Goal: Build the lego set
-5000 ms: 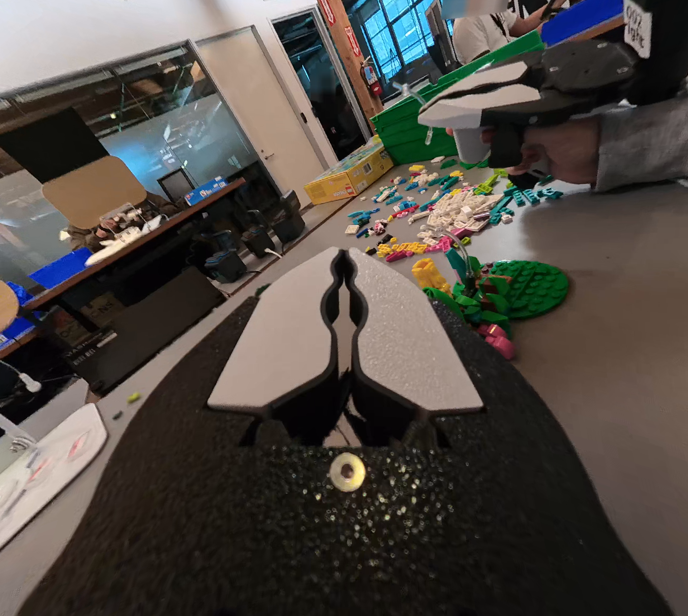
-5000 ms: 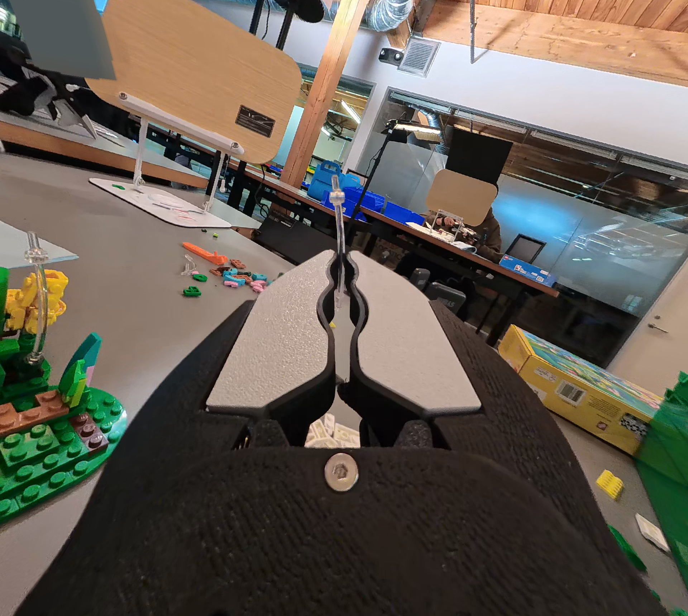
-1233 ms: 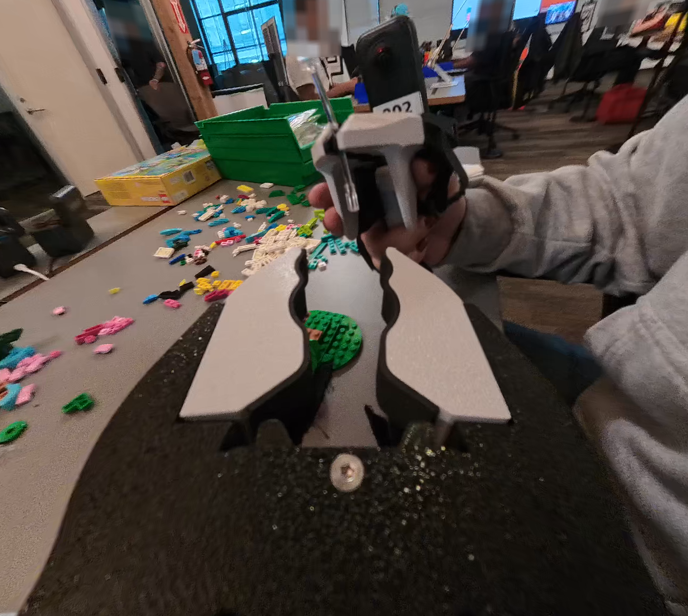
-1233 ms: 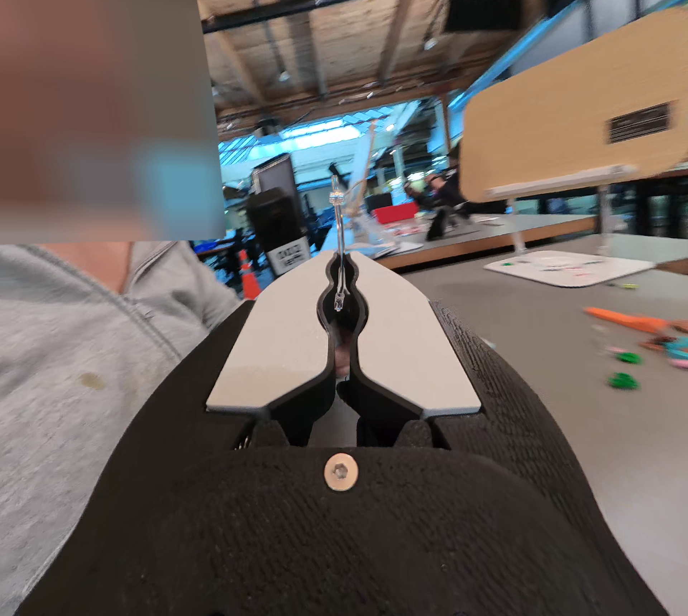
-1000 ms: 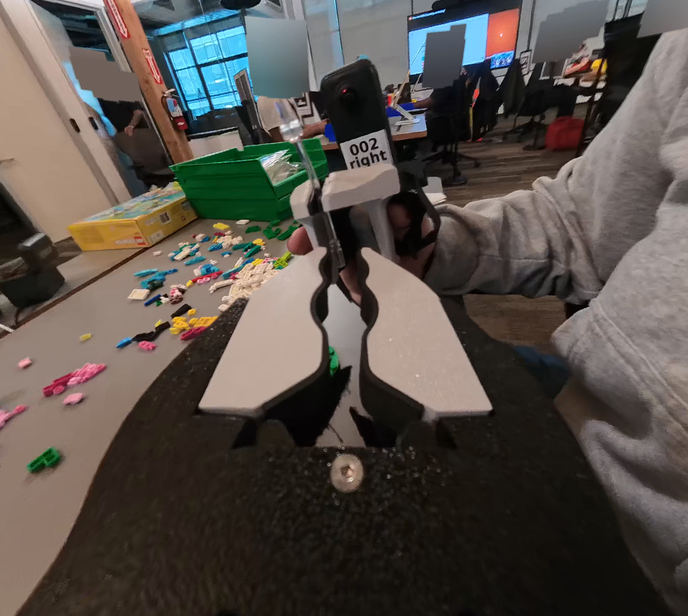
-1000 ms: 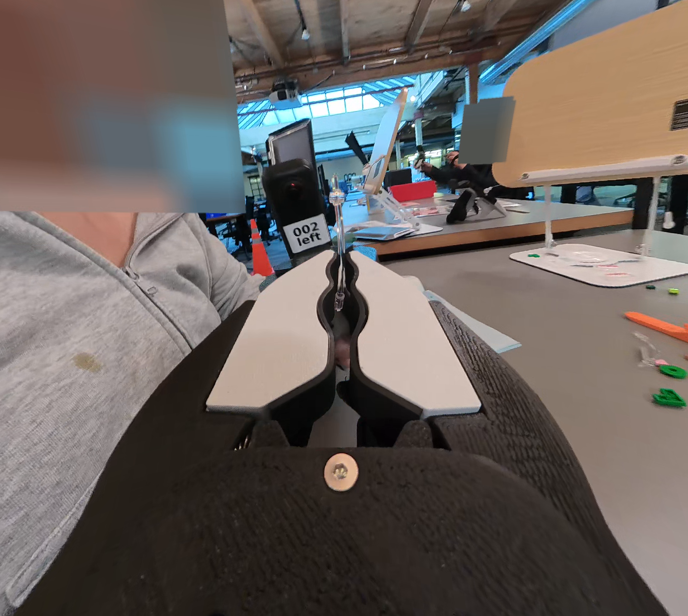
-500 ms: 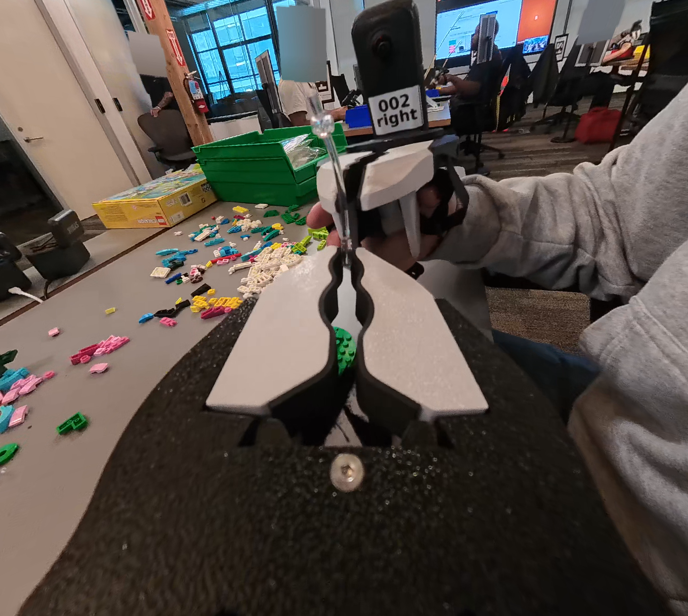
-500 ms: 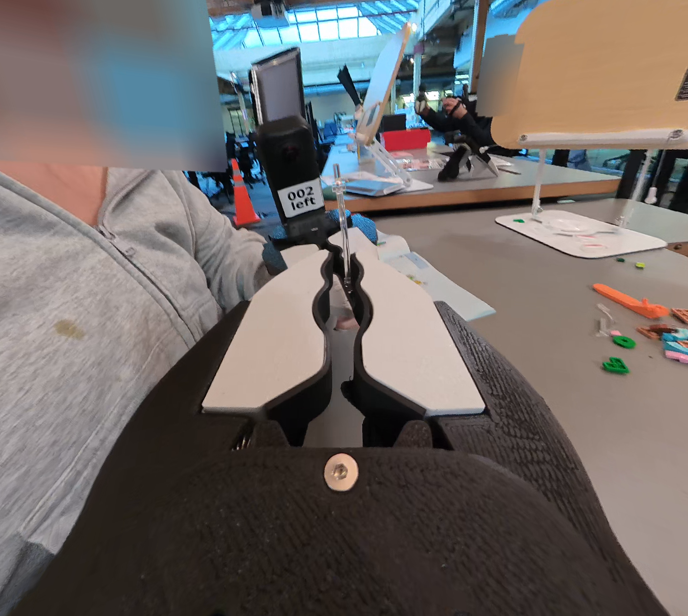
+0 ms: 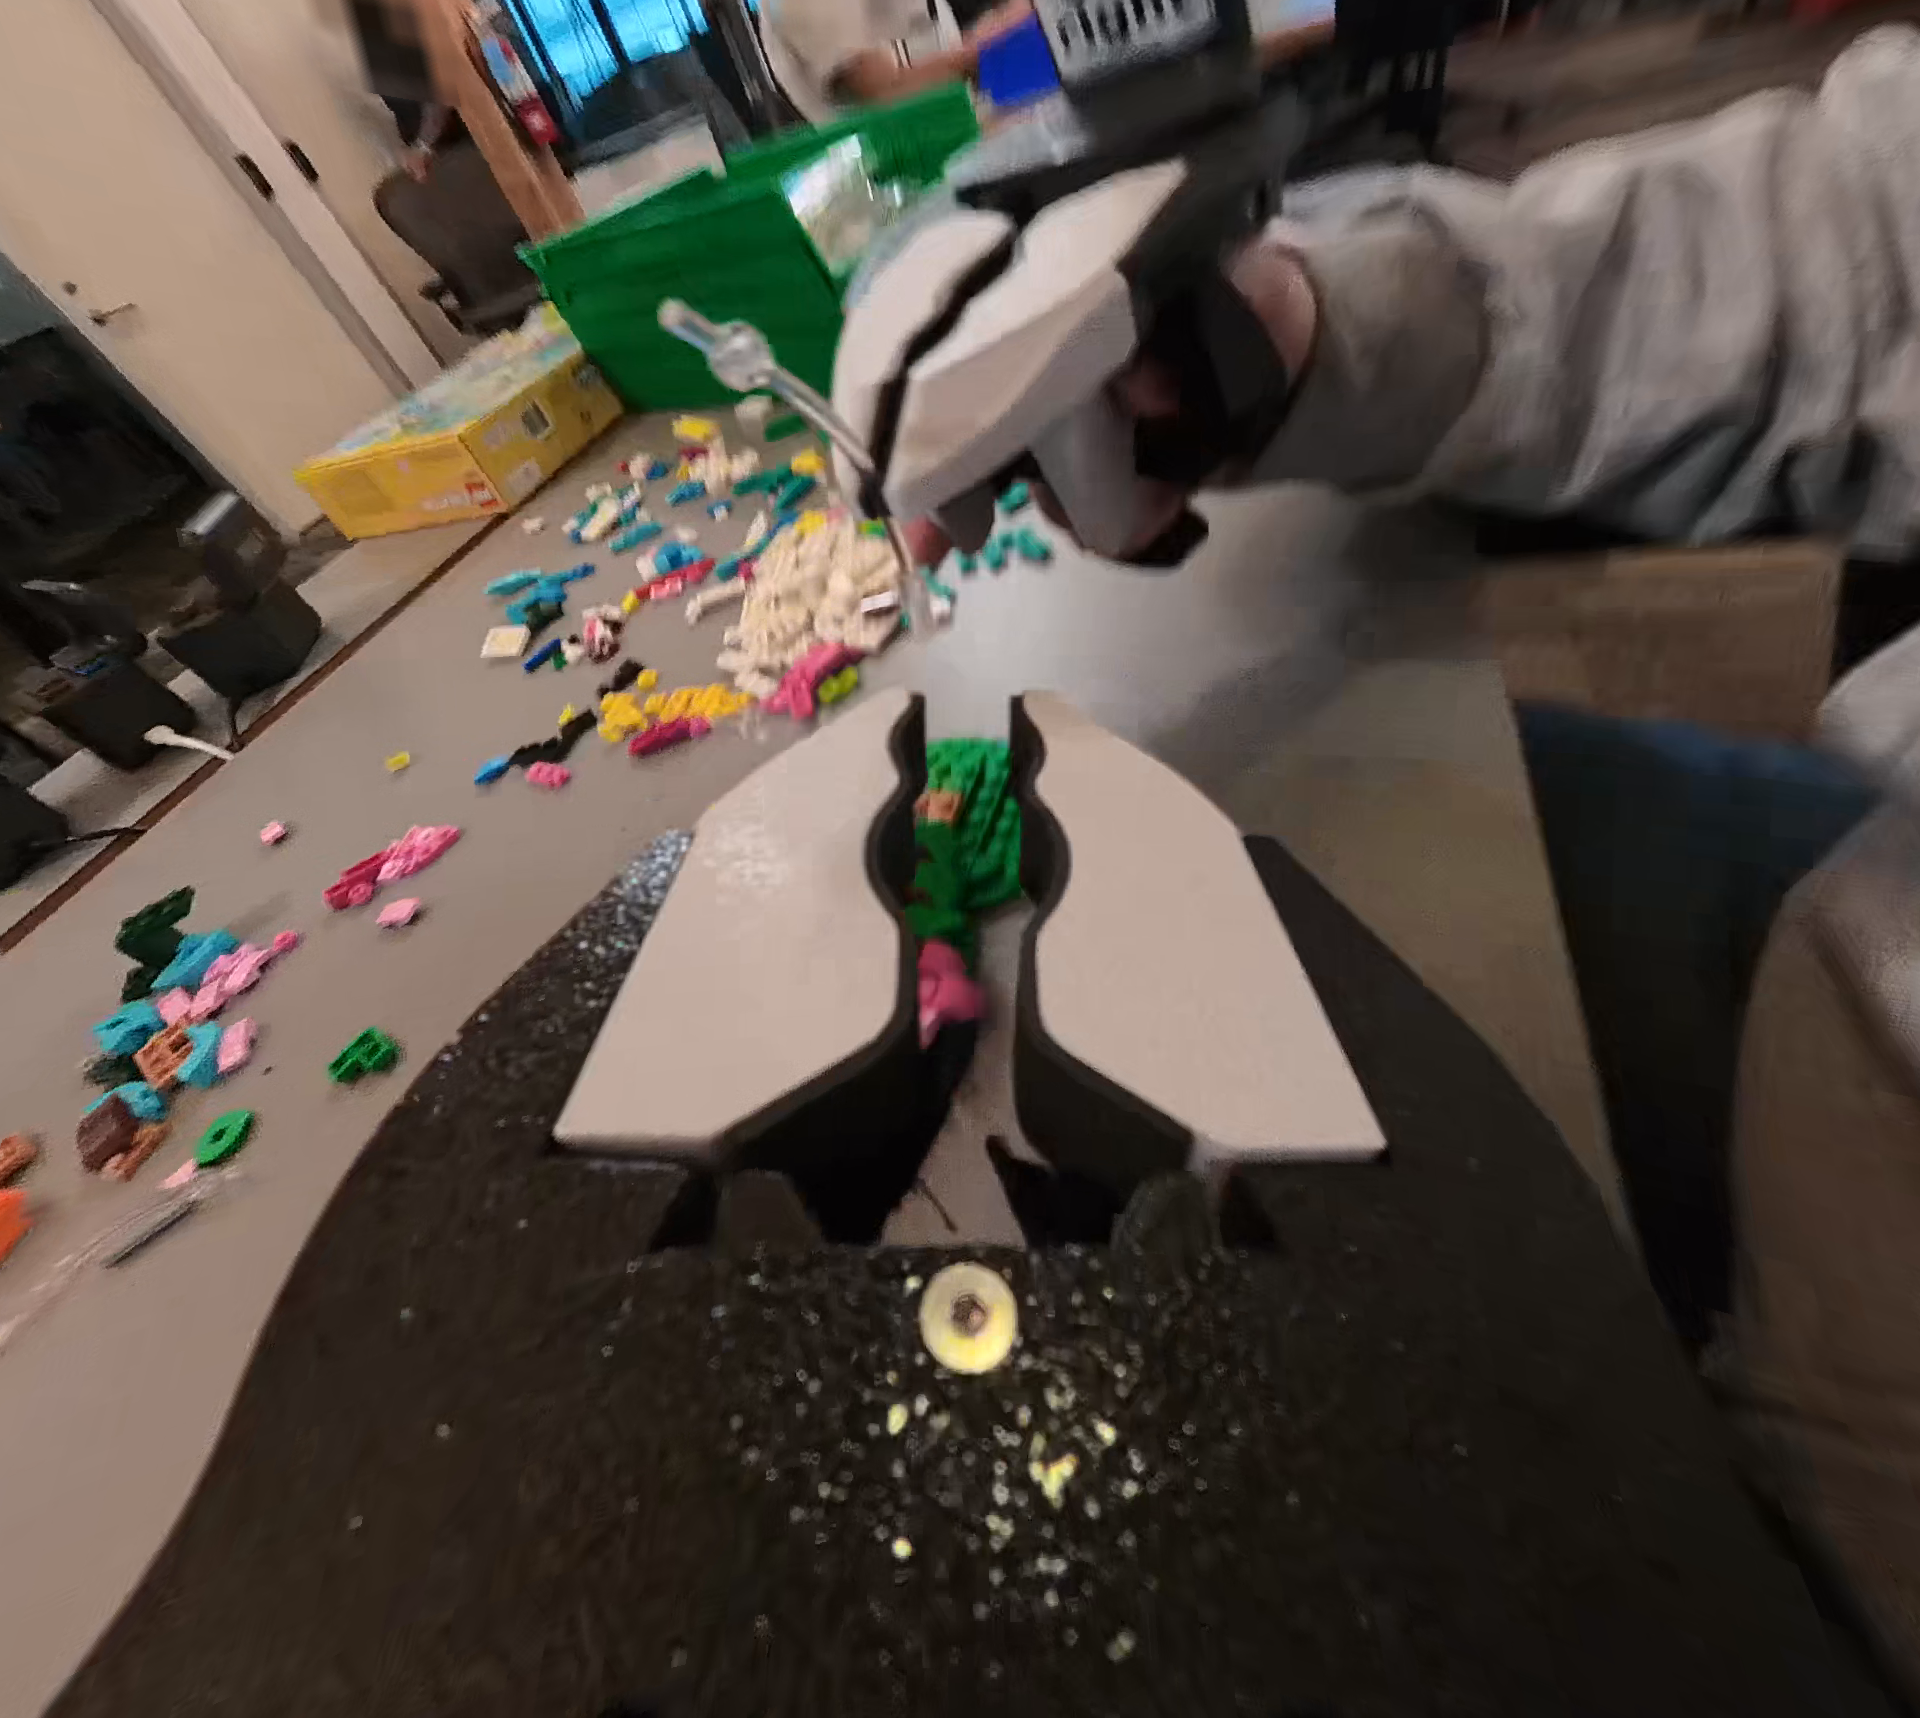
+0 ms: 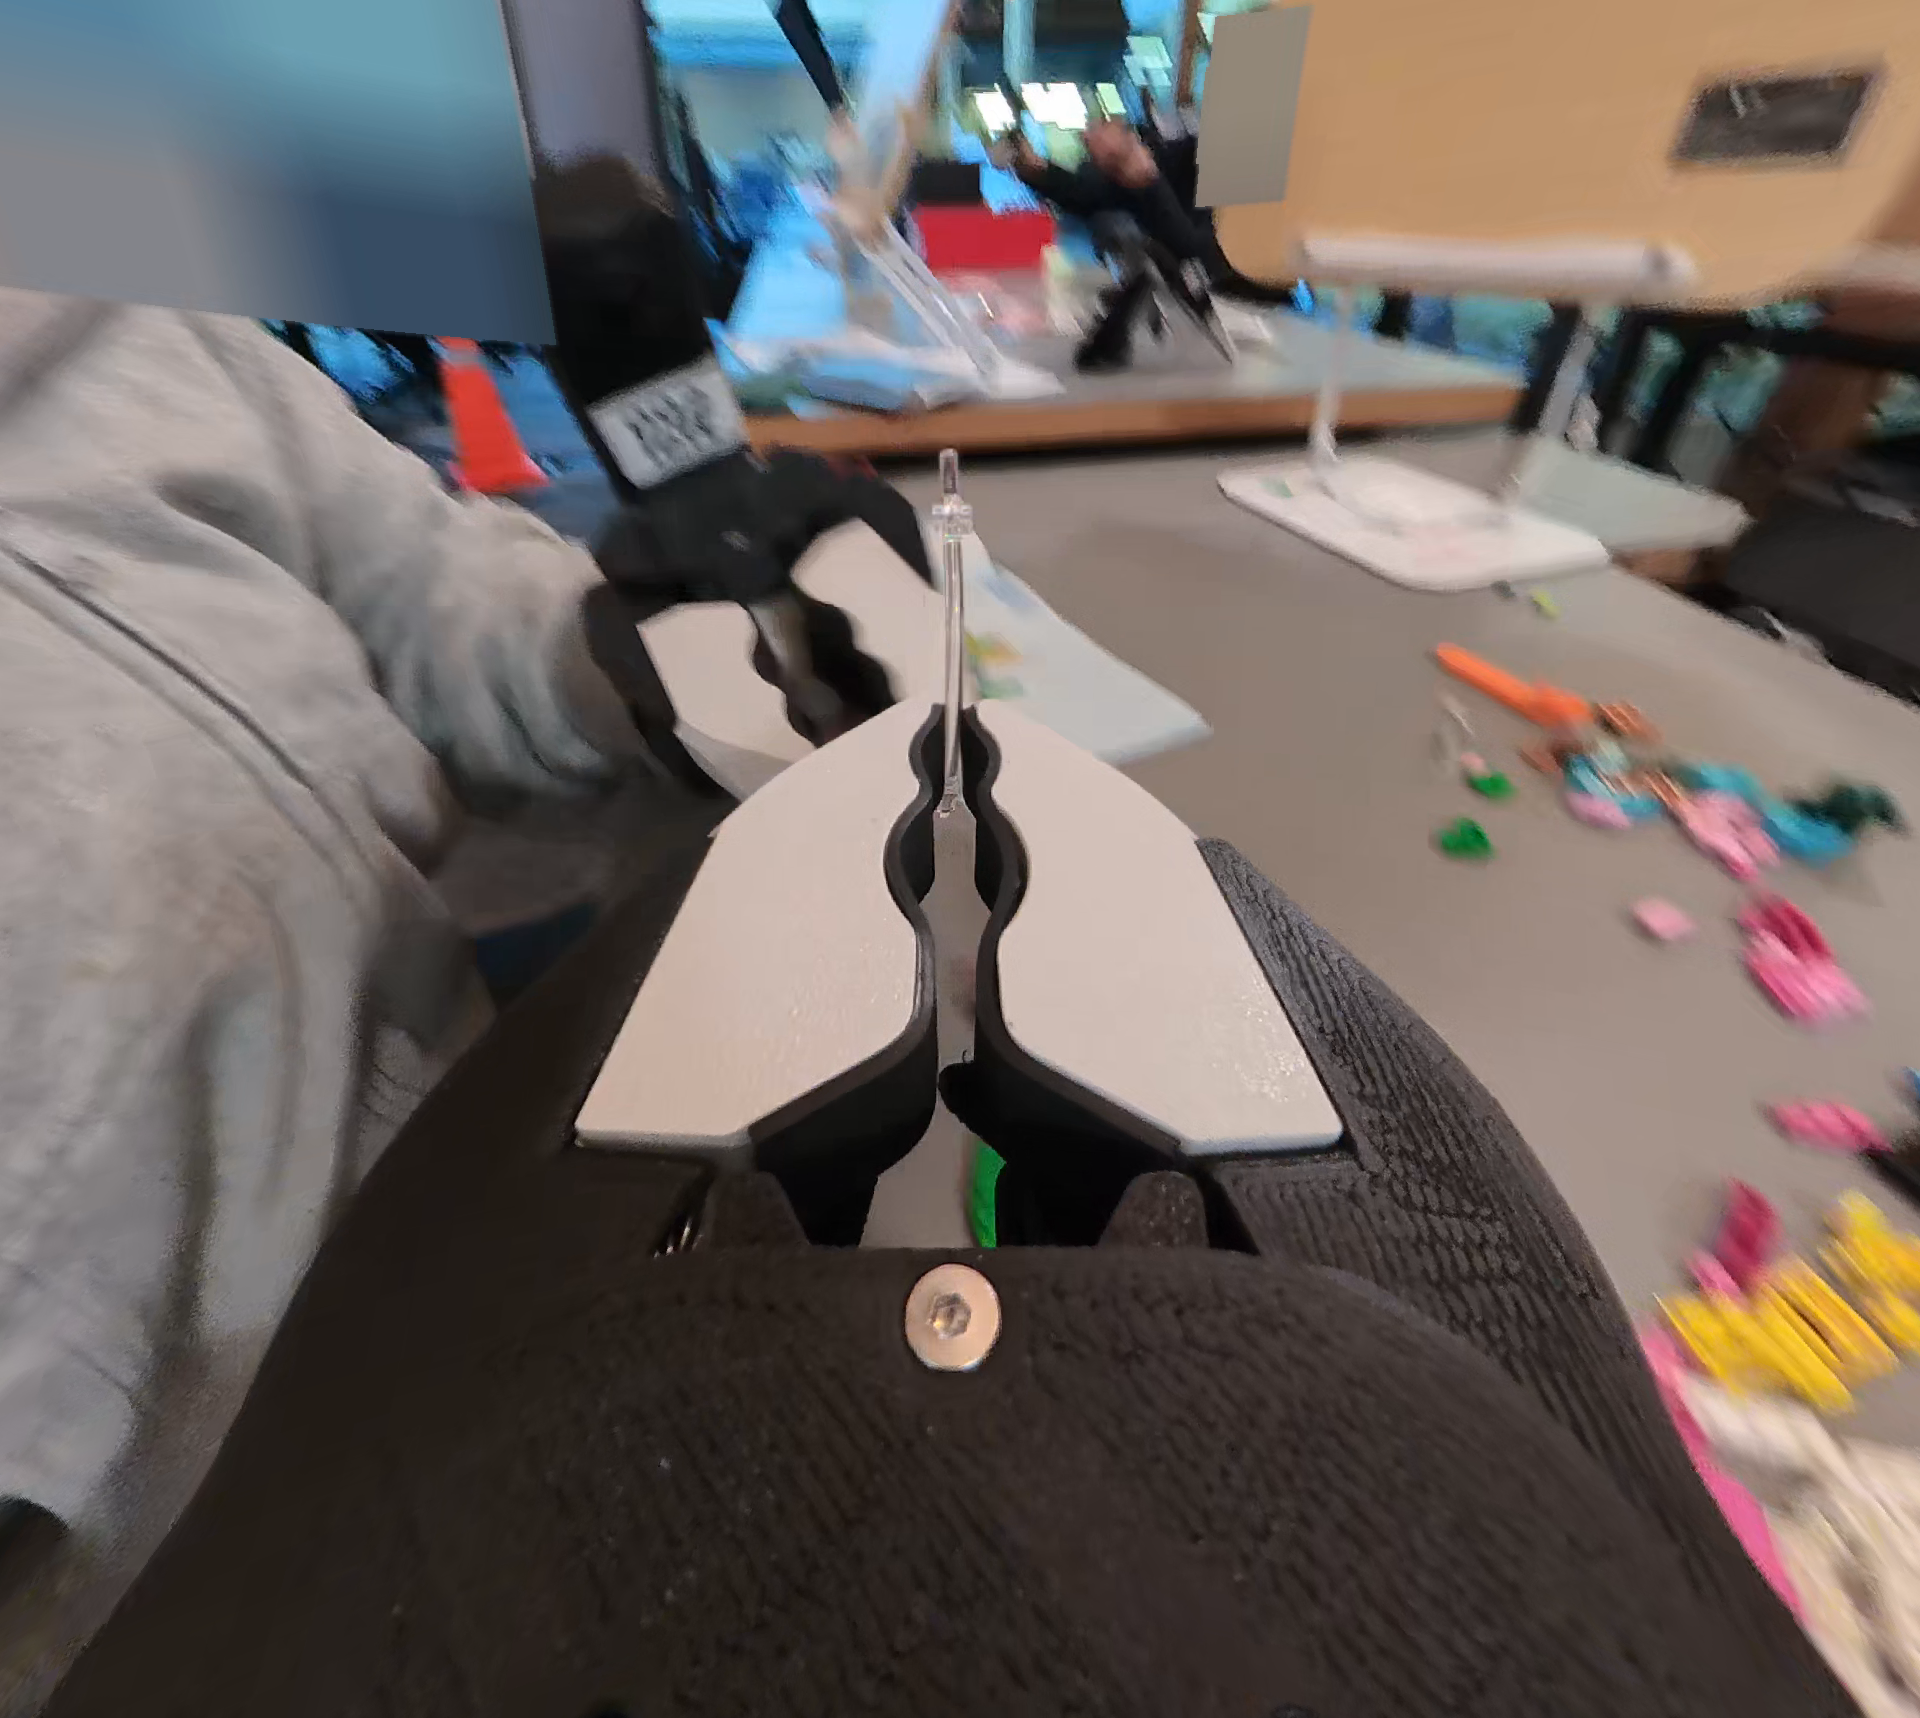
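Two claws work over a wide grey desk [image 9: 312, 837] strewn with loose toy bricks. Farthest back stand a green bin [image 9: 727, 255] and a yellow box [image 9: 457, 463]; nearer lies a white brick heap [image 9: 821, 588], then a green studded plate [image 9: 971, 795] seen through the left claw [image 9: 966, 712], whose jaws stand apart with nothing between the pads. Smallest is a clear plastic rod [image 10: 949, 629]: the right claw [image 10: 951, 718] has its fingertips closed on the lower end, so the rod stands up out of the tips. It looks light, stiff, smooth and slippery, likely to snap if bent; the shaft near one end seems the safest hold.
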